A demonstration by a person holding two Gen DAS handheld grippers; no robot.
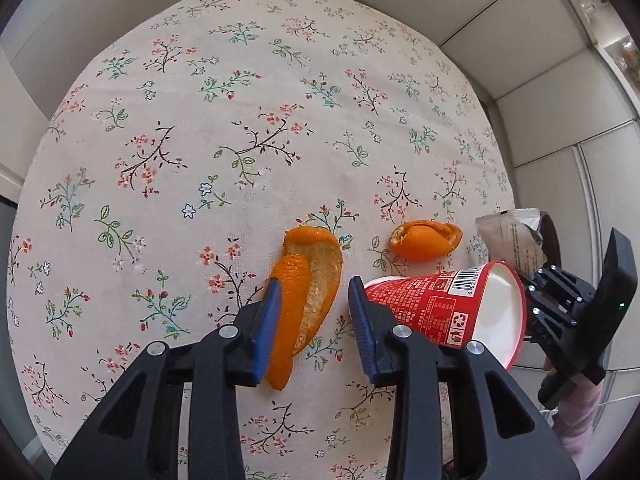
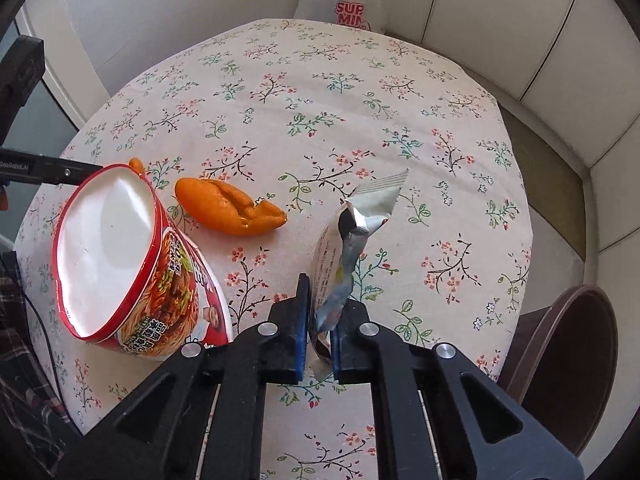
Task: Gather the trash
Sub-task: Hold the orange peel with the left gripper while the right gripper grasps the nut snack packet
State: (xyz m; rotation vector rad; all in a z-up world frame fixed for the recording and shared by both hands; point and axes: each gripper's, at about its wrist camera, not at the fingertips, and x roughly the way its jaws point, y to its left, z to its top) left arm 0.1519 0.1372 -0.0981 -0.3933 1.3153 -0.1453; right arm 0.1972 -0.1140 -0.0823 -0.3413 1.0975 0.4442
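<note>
Wrapper [image 2: 344, 256] stands upright, pinched in right jaws; left jaws part-open around peel [image 1: 304, 300].

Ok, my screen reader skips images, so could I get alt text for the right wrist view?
The right gripper pinches a crumpled silver wrapper above a floral tablecloth. To its left a red noodle cup lies tipped beside an orange peel; a white plastic bag stands at the far edge.

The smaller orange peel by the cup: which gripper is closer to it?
Probably the right. The small peel lies just beyond the right gripper, which is shut on a wrapper. The left gripper straddles the big peel past the cup.
</note>
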